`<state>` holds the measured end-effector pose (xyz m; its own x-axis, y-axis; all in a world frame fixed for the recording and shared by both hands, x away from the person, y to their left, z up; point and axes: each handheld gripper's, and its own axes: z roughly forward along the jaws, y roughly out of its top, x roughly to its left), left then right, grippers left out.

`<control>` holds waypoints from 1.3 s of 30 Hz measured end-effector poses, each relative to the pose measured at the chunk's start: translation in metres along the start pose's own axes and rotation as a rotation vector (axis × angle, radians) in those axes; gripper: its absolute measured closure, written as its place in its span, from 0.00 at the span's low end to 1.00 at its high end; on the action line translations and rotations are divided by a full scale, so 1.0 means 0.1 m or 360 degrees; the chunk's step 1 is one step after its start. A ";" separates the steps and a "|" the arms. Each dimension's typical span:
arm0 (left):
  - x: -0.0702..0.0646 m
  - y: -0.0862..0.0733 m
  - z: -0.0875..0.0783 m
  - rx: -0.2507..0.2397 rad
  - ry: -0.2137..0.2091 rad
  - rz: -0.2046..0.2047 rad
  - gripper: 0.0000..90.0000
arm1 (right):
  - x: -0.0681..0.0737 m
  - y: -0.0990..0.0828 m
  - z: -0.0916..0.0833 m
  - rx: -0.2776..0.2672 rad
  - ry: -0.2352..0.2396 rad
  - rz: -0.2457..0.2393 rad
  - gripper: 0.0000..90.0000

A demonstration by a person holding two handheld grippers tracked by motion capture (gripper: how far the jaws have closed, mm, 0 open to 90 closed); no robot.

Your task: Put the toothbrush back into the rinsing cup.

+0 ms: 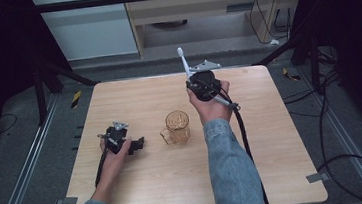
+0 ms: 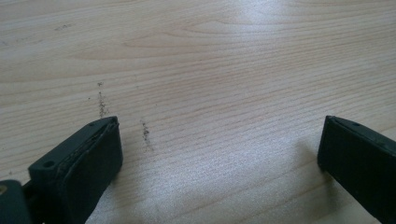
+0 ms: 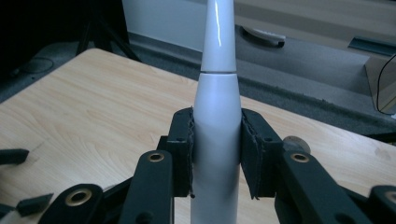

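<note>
Clamping a white toothbrush, right gripper; left gripper jaws apart over table

One counter carries one amber mug near its middle. One white toothbrush stands over the far edge, clamped in the right claw. Two claws in all: the left claw, jaws apart, lies toward the counter's left edge. Two hands, two denim sleeves.
</note>
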<state>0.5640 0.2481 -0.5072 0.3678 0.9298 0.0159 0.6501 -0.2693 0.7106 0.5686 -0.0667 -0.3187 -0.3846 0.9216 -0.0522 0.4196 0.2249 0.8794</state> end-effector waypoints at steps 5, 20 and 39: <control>0.00 0.00 0.00 0.0000 -0.0002 0.0002 0.00 | 0.01 0.05 -0.01 -0.0024 0.0006 -0.0002 0.74; 0.00 0.00 0.00 -0.0001 -0.0003 0.0003 0.00 | 0.03 0.14 -0.06 -0.0136 0.0054 0.0051 0.74; 0.00 0.00 0.00 -0.0005 -0.0006 0.0001 0.00 | 0.34 0.19 0.08 -0.0205 0.0164 0.0034 0.74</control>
<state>0.5646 0.2482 -0.5073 0.3708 0.9286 0.0138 0.6479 -0.2693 0.7125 0.5701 -0.0286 -0.3079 -0.4617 0.8870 0.0103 0.3222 0.1569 0.9336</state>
